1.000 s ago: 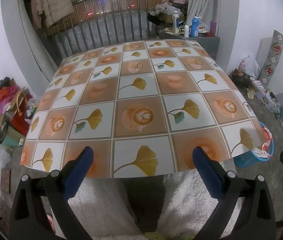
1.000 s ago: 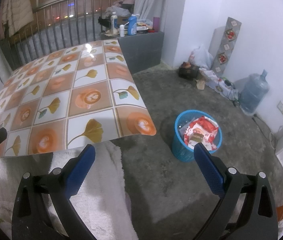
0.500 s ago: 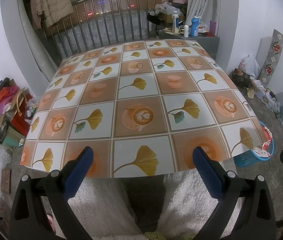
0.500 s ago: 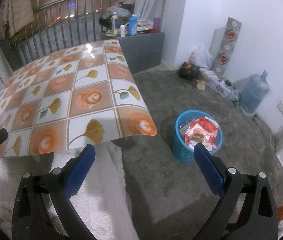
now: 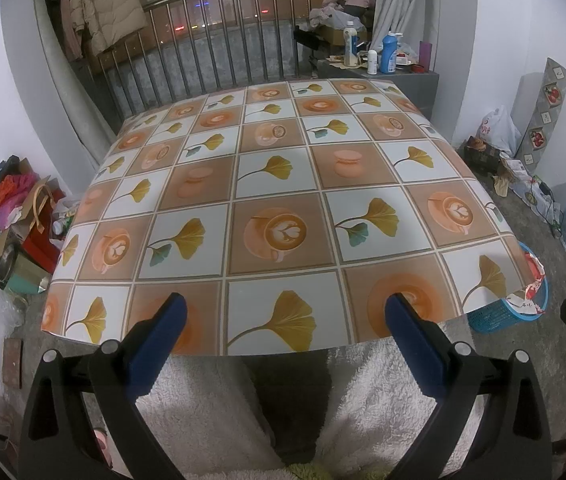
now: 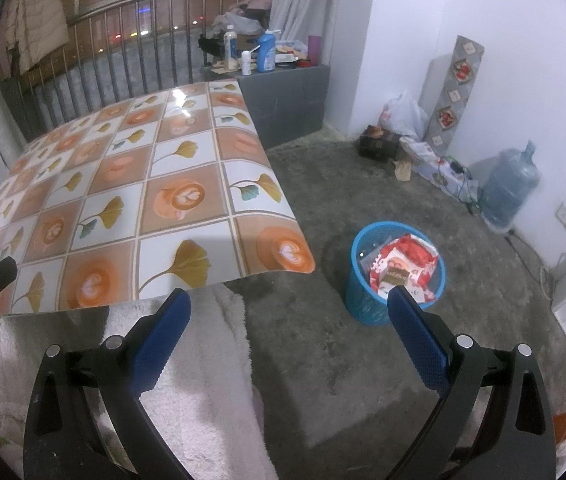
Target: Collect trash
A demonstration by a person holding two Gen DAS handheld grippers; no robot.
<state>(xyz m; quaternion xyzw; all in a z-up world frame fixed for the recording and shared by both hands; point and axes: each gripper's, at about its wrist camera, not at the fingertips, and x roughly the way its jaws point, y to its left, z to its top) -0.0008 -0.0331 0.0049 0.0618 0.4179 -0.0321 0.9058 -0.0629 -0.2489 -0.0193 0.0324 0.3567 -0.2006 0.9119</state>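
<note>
A glossy cloth of square leaf-and-coffee prints covers the counter (image 5: 283, 184). A round blue mesh basket (image 6: 363, 304) on the rough concrete floor (image 6: 363, 184) holds crumpled red-and-white wrappers (image 6: 407, 268). Left gripper (image 5: 285, 318) and right gripper (image 6: 289, 312) fingers gape wide, holding nothing; basket at the right gripper's one o'clock.

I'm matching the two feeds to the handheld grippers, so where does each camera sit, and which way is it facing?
Left wrist view: sits behind the open left gripper, facing across the leaf-and-coffee patterned tablecloth toward the metal railing; fluffy white clothing shows below.
Right wrist view: behind the open right gripper, facing past the table's corner to the blue plastic waste basket on the floor.
Shared: tablecloth, basket, railing.
</note>
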